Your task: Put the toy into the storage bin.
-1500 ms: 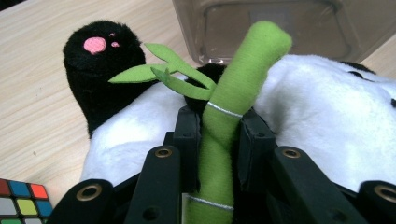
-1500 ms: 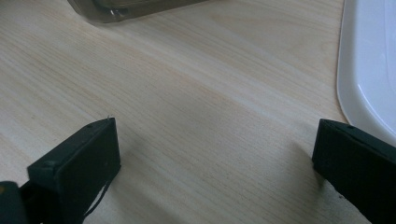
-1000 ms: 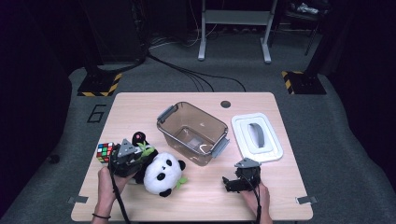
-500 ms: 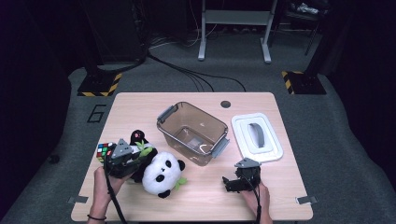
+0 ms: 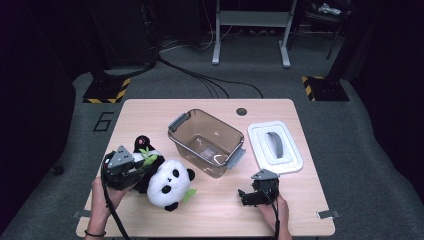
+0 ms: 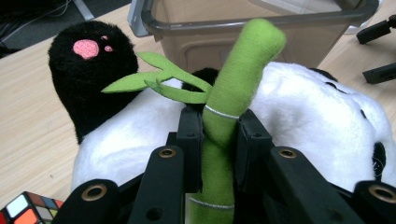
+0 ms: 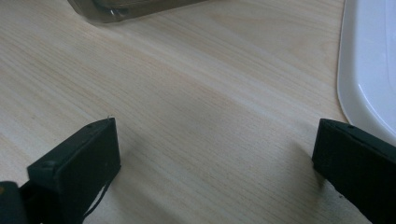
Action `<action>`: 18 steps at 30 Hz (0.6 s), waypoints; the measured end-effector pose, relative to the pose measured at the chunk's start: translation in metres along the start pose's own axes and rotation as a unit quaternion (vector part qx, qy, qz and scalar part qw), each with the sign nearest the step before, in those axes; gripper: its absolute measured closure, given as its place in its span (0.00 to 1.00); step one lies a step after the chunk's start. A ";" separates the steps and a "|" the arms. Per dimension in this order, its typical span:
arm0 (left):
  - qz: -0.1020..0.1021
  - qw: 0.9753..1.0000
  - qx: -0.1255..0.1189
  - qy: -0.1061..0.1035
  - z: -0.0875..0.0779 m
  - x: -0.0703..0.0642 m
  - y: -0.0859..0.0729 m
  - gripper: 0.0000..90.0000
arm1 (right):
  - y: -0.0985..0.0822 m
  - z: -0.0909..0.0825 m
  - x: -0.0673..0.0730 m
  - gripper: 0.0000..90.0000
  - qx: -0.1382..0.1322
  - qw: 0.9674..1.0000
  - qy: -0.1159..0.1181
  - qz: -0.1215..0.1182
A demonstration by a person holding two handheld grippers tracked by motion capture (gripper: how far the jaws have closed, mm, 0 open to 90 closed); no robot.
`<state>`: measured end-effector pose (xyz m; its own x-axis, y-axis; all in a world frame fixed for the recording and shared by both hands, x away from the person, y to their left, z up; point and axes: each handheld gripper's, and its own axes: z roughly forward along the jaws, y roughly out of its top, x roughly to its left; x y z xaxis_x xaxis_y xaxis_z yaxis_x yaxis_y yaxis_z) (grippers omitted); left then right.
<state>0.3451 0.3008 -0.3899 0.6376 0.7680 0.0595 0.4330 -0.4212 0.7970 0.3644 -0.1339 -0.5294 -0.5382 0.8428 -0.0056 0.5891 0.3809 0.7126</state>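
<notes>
A black-and-white panda plush (image 5: 167, 182) lies at the table's front left, with a green felt bamboo stalk (image 6: 238, 70) sewn to its belly. My left gripper (image 6: 219, 126) is shut on that stalk, which stands up between the pads with its leaves to the left. In the high view the left gripper (image 5: 144, 163) sits at the panda's left side, over its body. My right gripper (image 5: 248, 196) rests low at the front right. Its jaws stand wide open over bare wood (image 7: 215, 149), with nothing between them.
A clear brown plastic bin (image 5: 207, 142) with grey handles stands empty at mid-table, just beyond the panda. Its white lid (image 5: 275, 146) lies flat to the right, close to the right gripper. A colour cube (image 6: 28, 210) sits by the left gripper.
The left gripper has lifted a little and drifted left with the bamboo stalk in it, and the panda has shifted with it. The right gripper has stayed put.
</notes>
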 end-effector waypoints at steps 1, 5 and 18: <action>0.000 1.000 -0.001 0.001 -0.001 0.000 0.001 0.83 | 0.000 0.000 0.000 0.00 0.000 1.000 0.000 0.000; 0.003 1.000 -0.003 -0.005 -0.005 0.001 0.005 0.83 | 0.000 0.000 0.000 0.00 0.000 1.000 0.000 0.000; 0.005 1.000 -0.012 -0.012 -0.010 0.002 0.013 0.83 | 0.000 0.000 0.000 0.00 0.000 1.000 0.000 0.000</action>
<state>0.3455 0.3021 -0.3733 0.6572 0.7518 0.0533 0.4112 -0.4169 0.8106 0.3644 -0.1339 -0.5295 -0.5382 0.8428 -0.0059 0.5886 0.3809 0.7131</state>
